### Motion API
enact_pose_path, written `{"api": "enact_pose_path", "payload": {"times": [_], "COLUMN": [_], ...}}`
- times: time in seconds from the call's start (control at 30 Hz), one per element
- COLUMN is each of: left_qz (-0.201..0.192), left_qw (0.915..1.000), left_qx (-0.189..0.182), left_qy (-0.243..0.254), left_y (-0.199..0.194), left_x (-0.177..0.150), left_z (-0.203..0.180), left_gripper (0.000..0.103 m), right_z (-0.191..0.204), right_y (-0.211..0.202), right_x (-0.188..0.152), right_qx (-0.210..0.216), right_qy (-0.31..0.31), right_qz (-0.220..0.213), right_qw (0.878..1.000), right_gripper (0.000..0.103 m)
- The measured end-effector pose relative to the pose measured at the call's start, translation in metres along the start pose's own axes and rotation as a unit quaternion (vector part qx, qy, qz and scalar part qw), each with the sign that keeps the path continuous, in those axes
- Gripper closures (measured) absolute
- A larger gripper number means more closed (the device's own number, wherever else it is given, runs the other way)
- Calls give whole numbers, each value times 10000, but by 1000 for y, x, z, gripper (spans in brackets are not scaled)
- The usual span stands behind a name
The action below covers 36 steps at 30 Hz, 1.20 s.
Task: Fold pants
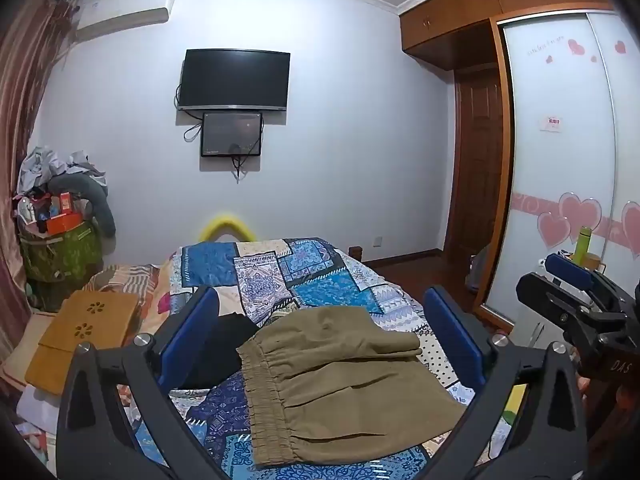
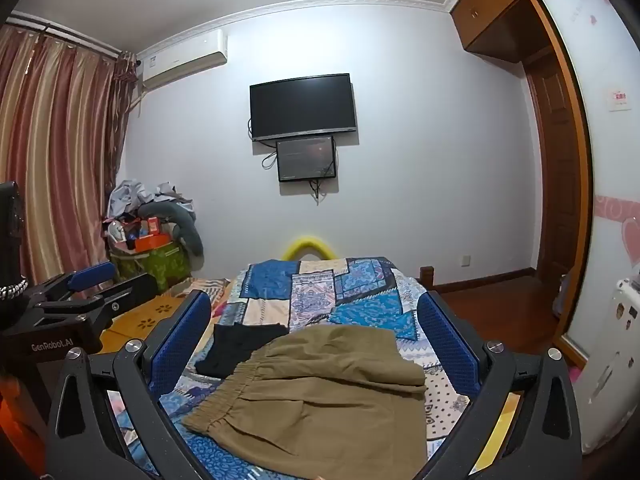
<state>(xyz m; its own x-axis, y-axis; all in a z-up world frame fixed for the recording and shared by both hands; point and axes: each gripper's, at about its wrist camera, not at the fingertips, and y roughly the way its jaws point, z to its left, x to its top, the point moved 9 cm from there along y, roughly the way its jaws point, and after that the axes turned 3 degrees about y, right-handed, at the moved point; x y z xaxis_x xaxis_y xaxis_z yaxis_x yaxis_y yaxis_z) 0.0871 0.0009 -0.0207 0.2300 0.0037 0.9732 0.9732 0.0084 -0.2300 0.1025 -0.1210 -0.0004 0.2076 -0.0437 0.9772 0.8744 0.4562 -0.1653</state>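
Observation:
Olive-brown pants [image 1: 340, 384] lie folded on the blue patchwork bedspread [image 1: 320, 280], their elastic waistband to the left. The same pants [image 2: 320, 400] fill the near bed in the right wrist view. My left gripper [image 1: 320, 336] hovers above them, wide open, blue pads apart and nothing between. My right gripper [image 2: 316, 340] is likewise wide open over the pants and holds nothing. Each gripper shows in the other's view: the right gripper [image 1: 576, 280] at the right edge, the left gripper [image 2: 100, 280] at the left edge.
A black garment [image 2: 236, 344] lies left of the pants, partly under them. A wooden lap desk [image 1: 88, 332] sits on the bed's left side. A heaped laundry basket [image 1: 60, 248] stands in the corner by the curtain. A wardrobe [image 1: 560, 160] lines the right wall.

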Motion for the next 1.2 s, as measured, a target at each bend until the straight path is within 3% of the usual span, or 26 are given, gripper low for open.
{"api": "enact_pose_path", "payload": {"times": [1.2], "left_qz": [-56], "left_qw": [9999], "left_qx": [-10], "left_qy": [108], "left_y": [-3], "left_x": [11], "left_z": [-7], "left_gripper": [0], "right_z": [-3], "right_y": [1], "right_x": [-5], "right_qx": [-77], "right_qy": [-10], "right_qz": [50], "right_qw": [10000], "right_gripper": [1]}}
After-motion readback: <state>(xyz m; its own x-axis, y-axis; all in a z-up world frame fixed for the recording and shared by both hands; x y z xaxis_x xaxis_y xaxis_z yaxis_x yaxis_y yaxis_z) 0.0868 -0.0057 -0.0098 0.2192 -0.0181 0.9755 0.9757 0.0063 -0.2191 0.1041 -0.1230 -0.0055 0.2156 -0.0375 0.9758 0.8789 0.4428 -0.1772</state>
